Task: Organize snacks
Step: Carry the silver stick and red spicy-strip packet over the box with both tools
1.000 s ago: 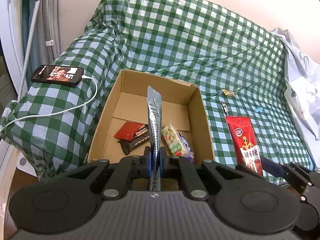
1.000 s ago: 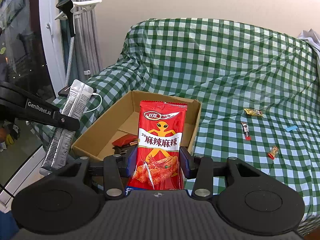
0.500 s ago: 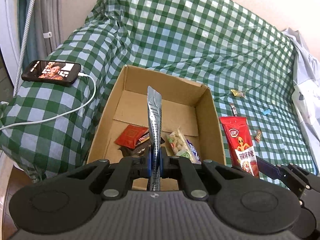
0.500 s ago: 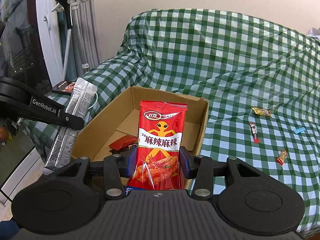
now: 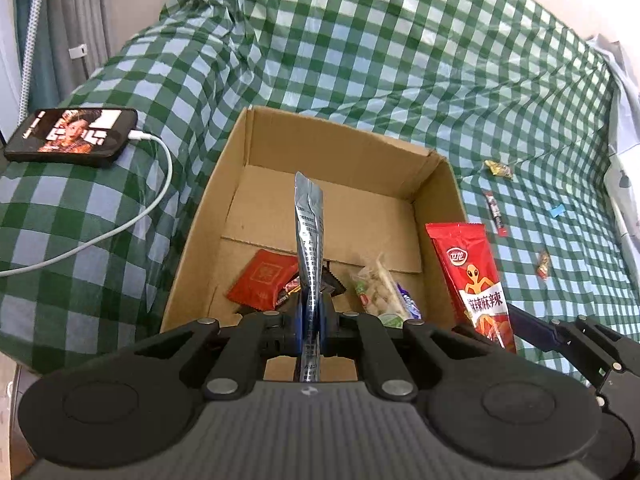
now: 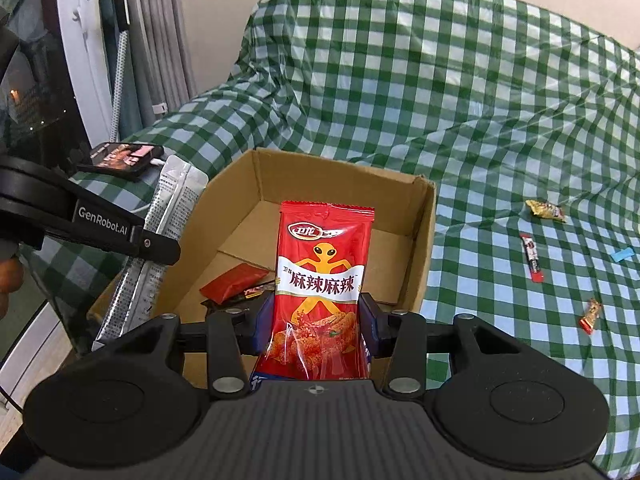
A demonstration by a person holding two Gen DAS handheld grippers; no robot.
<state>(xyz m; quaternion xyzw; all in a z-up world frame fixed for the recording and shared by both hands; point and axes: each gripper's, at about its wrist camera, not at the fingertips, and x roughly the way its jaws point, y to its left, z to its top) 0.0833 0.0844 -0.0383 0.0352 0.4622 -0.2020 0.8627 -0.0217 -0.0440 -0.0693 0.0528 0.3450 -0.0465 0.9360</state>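
**Both packets nearly over the box now**

So in the last second I've brought both hands in closer and lower, and the cardboard box (image 5: 436,200) looks a good bit bigger in both views. My left gripper (image 5: 311,322) is clamped tight on the silver packet (image 5: 308,232), held edge-on above the box's near end. My right gripper (image 6: 316,320) is pinching the red snack bag (image 6: 322,276) by its sides, jaws partway apart. Reckon dropping them in comes next. A few candies (image 6: 546,211) are loose on the checked cover (image 6: 440,100).
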